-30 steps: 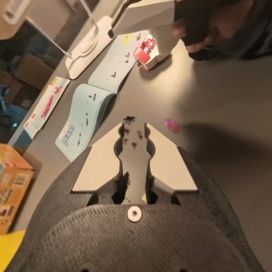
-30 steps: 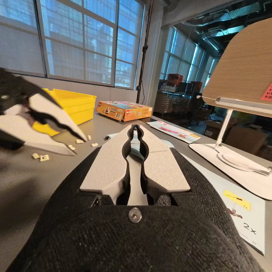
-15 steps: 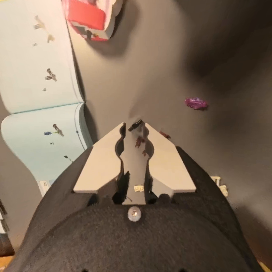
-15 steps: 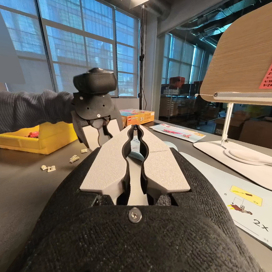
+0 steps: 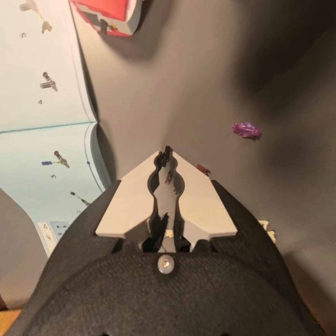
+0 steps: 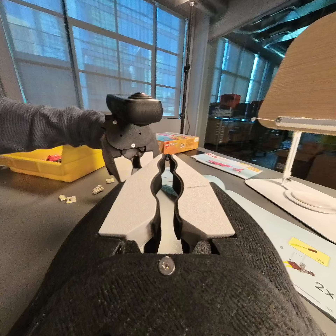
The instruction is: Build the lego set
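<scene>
In the left wrist view my left gripper (image 5: 166, 153) points down at the dark grey table (image 5: 200, 91). Its fingertips are closed on a small black brick piece (image 5: 165, 154) that sticks out past the tips. Small dark red pieces (image 5: 202, 168) lie beside and under the fingers. My right gripper (image 6: 167, 157) is held level above the table, shut on a tiny black piece (image 6: 167, 157) at its very tips. The left gripper (image 6: 127, 160) also shows in the right wrist view, held by a grey-sleeved arm (image 6: 45, 125) just left of my right fingers.
An open pale blue instruction booklet (image 5: 36, 91) lies to the left, with a red and white brick model (image 5: 109, 16) beyond it. A purple piece (image 5: 247, 130) lies to the right. A yellow bin (image 6: 54, 165), orange box (image 6: 180, 142), leaflet (image 6: 227, 163), lamp base (image 6: 291, 196) and cream pieces (image 6: 69, 198) are on the table. Some 15 centimeters of space lies between my two pairs of fingers.
My left gripper swung over and down onto the black piece on the table and its jaws closed on it. The right gripper stayed shut on its tiny black piece, nearly still.
</scene>
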The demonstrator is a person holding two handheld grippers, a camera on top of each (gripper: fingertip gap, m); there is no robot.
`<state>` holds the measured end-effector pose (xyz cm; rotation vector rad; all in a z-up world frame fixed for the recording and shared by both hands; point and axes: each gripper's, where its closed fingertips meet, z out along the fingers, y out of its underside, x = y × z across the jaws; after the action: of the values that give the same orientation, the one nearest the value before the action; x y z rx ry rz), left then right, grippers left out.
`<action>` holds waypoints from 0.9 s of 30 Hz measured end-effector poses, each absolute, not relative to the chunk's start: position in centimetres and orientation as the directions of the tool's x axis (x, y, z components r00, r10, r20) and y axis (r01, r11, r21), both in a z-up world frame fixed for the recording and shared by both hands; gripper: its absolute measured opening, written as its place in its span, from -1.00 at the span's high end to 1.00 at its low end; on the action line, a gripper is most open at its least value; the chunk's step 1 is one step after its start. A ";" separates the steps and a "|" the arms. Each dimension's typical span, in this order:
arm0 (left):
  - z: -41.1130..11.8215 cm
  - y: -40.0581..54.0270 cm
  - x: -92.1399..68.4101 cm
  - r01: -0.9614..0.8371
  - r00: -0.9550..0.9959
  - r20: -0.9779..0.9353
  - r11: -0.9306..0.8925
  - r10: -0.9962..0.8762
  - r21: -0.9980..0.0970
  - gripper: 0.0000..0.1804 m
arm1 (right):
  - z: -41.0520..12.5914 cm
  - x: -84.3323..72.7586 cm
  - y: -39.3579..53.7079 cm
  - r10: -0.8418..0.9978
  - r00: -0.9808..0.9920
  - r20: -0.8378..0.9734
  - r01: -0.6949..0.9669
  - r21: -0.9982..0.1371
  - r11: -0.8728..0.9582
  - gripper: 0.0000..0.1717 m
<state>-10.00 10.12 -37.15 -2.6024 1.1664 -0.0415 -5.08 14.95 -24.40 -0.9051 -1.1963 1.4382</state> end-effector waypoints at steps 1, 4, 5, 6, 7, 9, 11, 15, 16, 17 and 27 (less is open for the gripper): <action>-36.8 10.3 -10.2 -0.713 0.690 -0.125 -0.641 -0.713 -0.284 0.92 | -24.5 -5.1 14.7 0.971 -0.230 0.057 -0.224 -0.975 0.004 0.97; -34.1 11.0 -9.7 -0.651 0.751 -0.235 -0.635 -0.617 -0.416 0.92 | -25.0 -4.8 13.2 0.927 -0.374 0.041 -0.169 -0.985 -0.025 0.97; -33.1 11.1 -9.5 -0.628 0.773 -0.277 -0.627 -0.570 -0.461 0.92 | -25.3 -4.7 12.8 0.911 -0.411 0.035 -0.151 -0.988 -0.029 0.98; -32.1 10.9 -9.3 -0.604 0.795 -0.318 -0.622 -0.517 -0.498 0.92 | -25.5 -4.6 12.3 0.895 -0.445 0.029 -0.131 -0.991 -0.033 0.98; -31.4 10.6 -8.9 -0.580 0.814 -0.348 -0.614 -0.465 -0.536 0.92 | -25.6 -4.5 12.1 0.884 -0.466 0.027 -0.120 -0.992 -0.034 0.98; -30.7 9.5 -7.5 -0.523 0.852 -0.364 -0.595 -0.375 -0.611 0.92 | -25.7 -4.4 11.6 0.868 -0.495 0.026 -0.108 -0.994 -0.032 0.98; -30.8 8.2 -6.1 -0.465 0.885 -0.362 -0.583 -0.291 -0.666 0.92 | -26.0 -4.3 10.7 0.842 -0.538 0.017 -0.086 -0.996 -0.035 0.97; -32.3 5.6 -4.2 -0.346 0.938 -0.282 -0.611 -0.202 -0.712 0.92 | -26.7 -3.8 8.3 0.766 -0.643 0.004 -0.026 -1.000 -0.017 0.97; -32.6 5.2 -4.1 -0.317 0.948 -0.260 -0.616 -0.184 -0.721 0.92 | -26.9 -3.6 7.6 0.746 -0.666 0.002 -0.010 -1.000 -0.007 0.97; -32.8 5.0 -4.0 -0.293 0.956 -0.240 -0.613 -0.170 -0.734 0.92 | -27.1 -3.5 7.2 0.733 -0.681 0.001 0.001 -1.000 0.002 0.97; -31.7 6.3 -5.3 -0.389 0.907 -0.420 -0.439 -0.027 -0.810 0.92 | -27.8 -3.5 7.1 0.724 -0.690 -0.010 0.048 -0.998 0.032 0.97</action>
<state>-5.34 6.30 -31.72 -1.9947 0.3012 0.4219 -3.46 7.07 -27.84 -0.7812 -1.7994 1.7075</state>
